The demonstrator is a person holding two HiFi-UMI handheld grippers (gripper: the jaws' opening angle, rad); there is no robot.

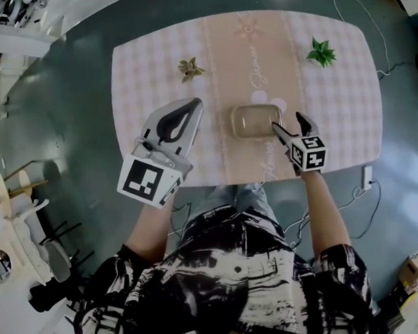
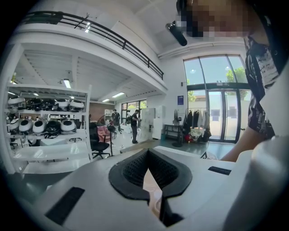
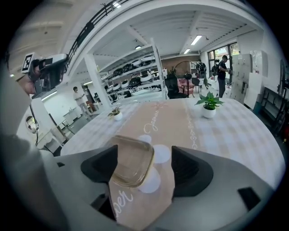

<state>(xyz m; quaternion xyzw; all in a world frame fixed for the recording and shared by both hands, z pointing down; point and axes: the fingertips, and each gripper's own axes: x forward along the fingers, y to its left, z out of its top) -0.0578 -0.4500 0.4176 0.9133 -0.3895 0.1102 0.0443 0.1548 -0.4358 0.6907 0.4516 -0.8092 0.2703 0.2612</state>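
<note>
A clear glass dish (image 1: 255, 120) rests on the beige runner (image 1: 234, 51) of a pink checked table (image 1: 140, 74). My right gripper (image 1: 287, 122) is open at the dish's right edge. In the right gripper view the dish (image 3: 131, 167) lies between the spread jaws, close to the left one, with my right gripper (image 3: 144, 158) low over the runner. My left gripper (image 1: 196, 103) hovers left of the dish with nothing in it. In the left gripper view its black pads meet at the tips, so the left gripper (image 2: 147, 151) is shut and tilted up toward the room.
A small pale plant (image 1: 191, 69) stands at the table's back left and a green potted plant (image 1: 321, 52) at the back right. A cable and a power strip (image 1: 367, 178) lie on the floor to the right. Shelves with helmets (image 2: 45, 124) and people stand far off.
</note>
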